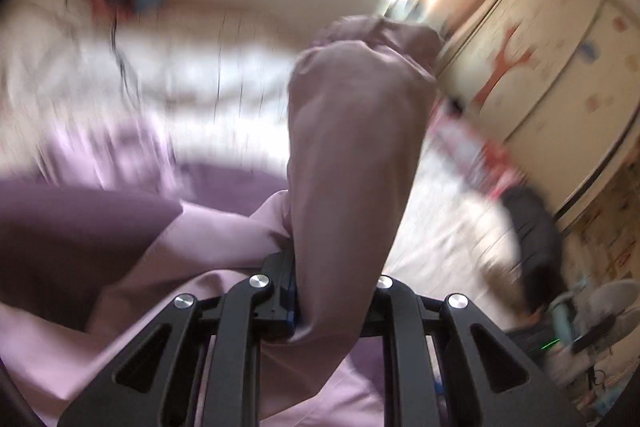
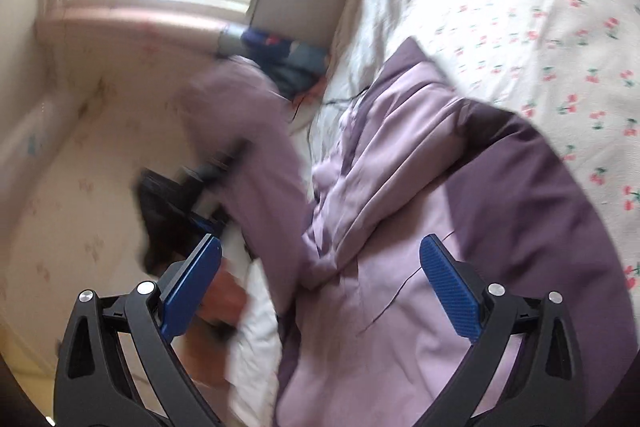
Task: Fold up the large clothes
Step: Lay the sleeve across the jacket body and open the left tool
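A fold of the large two-tone purple garment is clamped in the left gripper, jaws nearly closed on the fabric, which rises in front of the lens. The right gripper is held wide apart with nothing between its blue ribbed pads, above the garment's lilac lining. The rest of the garment is spread on the white cherry-print bedsheet.

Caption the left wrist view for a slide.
Left gripper shut on a purple garment above the bed.
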`<state>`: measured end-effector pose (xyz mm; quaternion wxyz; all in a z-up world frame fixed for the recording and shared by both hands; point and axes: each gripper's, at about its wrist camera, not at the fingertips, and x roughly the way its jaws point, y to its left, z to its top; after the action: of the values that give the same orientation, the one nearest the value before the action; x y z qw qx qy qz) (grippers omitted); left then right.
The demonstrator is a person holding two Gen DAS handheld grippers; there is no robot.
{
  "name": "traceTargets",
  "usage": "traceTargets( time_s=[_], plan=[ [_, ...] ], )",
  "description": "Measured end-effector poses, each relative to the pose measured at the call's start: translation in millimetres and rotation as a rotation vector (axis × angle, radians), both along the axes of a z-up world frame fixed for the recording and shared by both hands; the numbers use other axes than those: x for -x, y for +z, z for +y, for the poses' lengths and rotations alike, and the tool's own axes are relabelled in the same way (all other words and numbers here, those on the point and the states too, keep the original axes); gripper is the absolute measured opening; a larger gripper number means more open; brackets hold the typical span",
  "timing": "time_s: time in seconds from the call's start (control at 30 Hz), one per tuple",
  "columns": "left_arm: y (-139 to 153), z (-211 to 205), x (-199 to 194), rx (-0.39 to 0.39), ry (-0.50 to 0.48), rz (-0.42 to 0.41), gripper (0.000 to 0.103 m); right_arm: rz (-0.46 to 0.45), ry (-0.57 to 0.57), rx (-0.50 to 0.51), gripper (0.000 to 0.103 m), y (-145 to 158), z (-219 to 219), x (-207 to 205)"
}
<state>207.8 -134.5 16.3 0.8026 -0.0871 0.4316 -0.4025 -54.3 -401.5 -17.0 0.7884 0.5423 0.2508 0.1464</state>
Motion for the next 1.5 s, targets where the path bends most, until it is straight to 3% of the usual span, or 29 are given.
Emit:
traceTargets(
  time_s=[0.07, 0.13, 0.2, 0.27, 0.33, 0.43, 0.5, 0.63, 0.7, 0.77, 0.8, 0.83, 0.87, 0.93, 1.03, 1.17, 1.23, 1.3, 1.37, 1.47, 1.5],
  plan=[
    [-55, -22, -3, -0.101, 0.006, 0.077, 0.024, 0.014, -0.027, -0.067, 0.096, -7, -16, 1],
    [-81, -23, 4, -0.102, 0.031, 0.071, 0.029, 0.028, -0.038, -0.119, 0.096, -14, -24, 1],
    [-75, -14, 10, -0.08, 0.033, 0.052, 0.039, 0.04, -0.039, -0.147, 0.096, -19, -25, 0],
    [-65, -15, 19, -0.102, 0.006, 0.035, 0.075, 0.05, -0.036, -0.154, 0.096, -23, -25, -3],
    [-44, -14, 47, -0.233, -0.02, -0.068, 0.085, 0.052, -0.028, -0.145, 0.096, -22, -26, -7],
    [-33, 0, 90, -0.35, -0.033, -0.151, 0.088, 0.043, 0.0, -0.096, 0.096, -22, -16, -15],
    [-26, 32, 113, -0.325, 0.002, -0.137, 0.088, 0.042, 0.008, -0.058, 0.096, -23, -10, -23],
    [-25, 129, 153, -0.165, 0.128, -0.047, 0.092, 0.076, 0.011, -0.034, 0.096, -31, -5, -44],
    [-34, 172, 167, -0.099, 0.191, -0.048, 0.092, 0.096, -0.02, -0.012, 0.096, -33, -8, -56],
    [-40, 198, 168, -0.094, 0.257, -0.039, 0.092, 0.126, -0.027, 0.048, 0.095, -30, -10, -77],
    [-41, 207, 163, -0.115, 0.276, -0.005, 0.092, 0.129, -0.022, 0.076, 0.08, -28, -10, -87],
    [-37, 218, 161, -0.11, 0.288, -0.004, 0.092, 0.141, -0.009, 0.114, 0.047, -24, -8, -98],
    [-31, 226, 161, -0.102, 0.308, -0.021, 0.092, 0.164, -0.009, 0.154, 0.032, -21, -5, -102],
    [-22, 248, 163, -0.081, 0.373, -0.056, 0.092, 0.148, -0.008, 0.22, 0.025, -3, 3, -112],
    [-15, 280, 159, 0.003, 0.456, -0.038, 0.092, 0.024, 0.042, 0.355, 0.022, 54, 28, -130],
    [-7, 306, 159, 0.066, 0.566, -0.061, 0.092, -0.415, 0.081, 0.511, 0.022, 163, 63, -120],
    [-9, 318, 157, 0.067, 0.619, -0.055, 0.092, -0.47, 0.077, 0.539, 0.022, 177, 66, -123],
    [-16, 323, 148, 0.059, 0.647, -0.015, 0.092, -0.368, 0.052, 0.521, 0.022, 147, 48, -145],
    [-28, 327, 139, 0.028, 0.683, 0.045, 0.092, -0.173, 0.034, 0.536, 0.022, 88, 27, -169],
    [-44, 329, 130, -0.029, 0.693, 0.116, 0.092, 0.234, 0.086, 0.512, 0.025, -24, -6, -198],
    [-46, 328, 129, -0.043, 0.691, 0.124, 0.092, 0.277, 0.113, 0.432, 0.026, -50, -17, -197]
  ],
)
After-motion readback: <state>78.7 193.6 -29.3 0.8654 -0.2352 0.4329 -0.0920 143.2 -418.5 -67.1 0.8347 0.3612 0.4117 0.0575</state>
